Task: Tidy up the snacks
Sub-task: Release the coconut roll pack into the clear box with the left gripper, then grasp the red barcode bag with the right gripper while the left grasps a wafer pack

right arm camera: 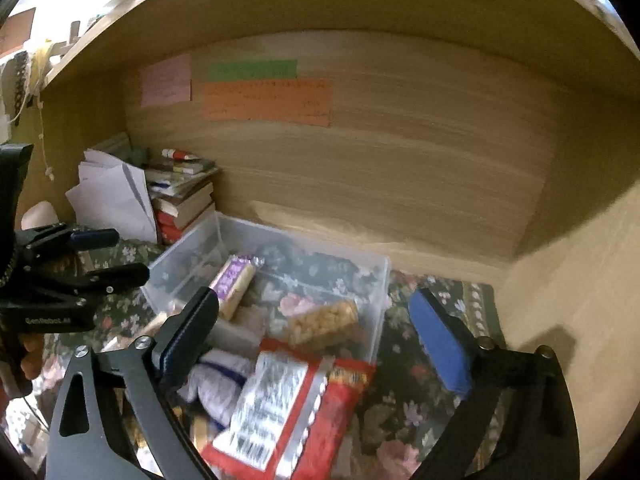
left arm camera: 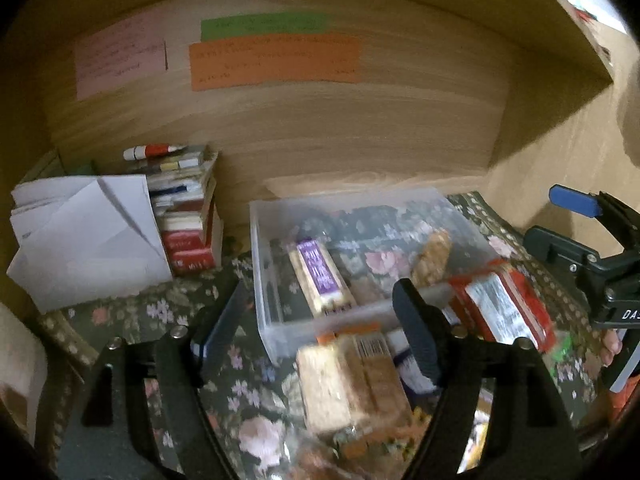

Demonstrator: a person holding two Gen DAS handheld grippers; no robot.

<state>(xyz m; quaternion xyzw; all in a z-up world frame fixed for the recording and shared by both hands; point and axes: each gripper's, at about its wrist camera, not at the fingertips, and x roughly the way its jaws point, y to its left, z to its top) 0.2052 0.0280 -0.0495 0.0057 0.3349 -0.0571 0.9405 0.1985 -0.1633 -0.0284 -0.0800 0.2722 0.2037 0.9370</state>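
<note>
The red bag (right arm camera: 288, 412) lies on the table by the bin (right arm camera: 376, 280), under the wide-open, empty right claw (right arm camera: 316, 336), and looks light and crinkly, so pinch its flat edge, while the left claw (left arm camera: 320, 328) is open too

Both cameras sit low and close, looking forward and slightly down into a wooden alcove. The left wrist view faces the clear bin (left arm camera: 276, 224) from its near left side, with the right hand-held gripper (left arm camera: 560, 220) at its right edge. The right wrist view looks from nearer the right, catching the left hand-held gripper (right arm camera: 116, 256) at its left. Both share the bin, book stack (left arm camera: 192, 216) and coloured notes (right arm camera: 264, 100) on the far wall.
</note>
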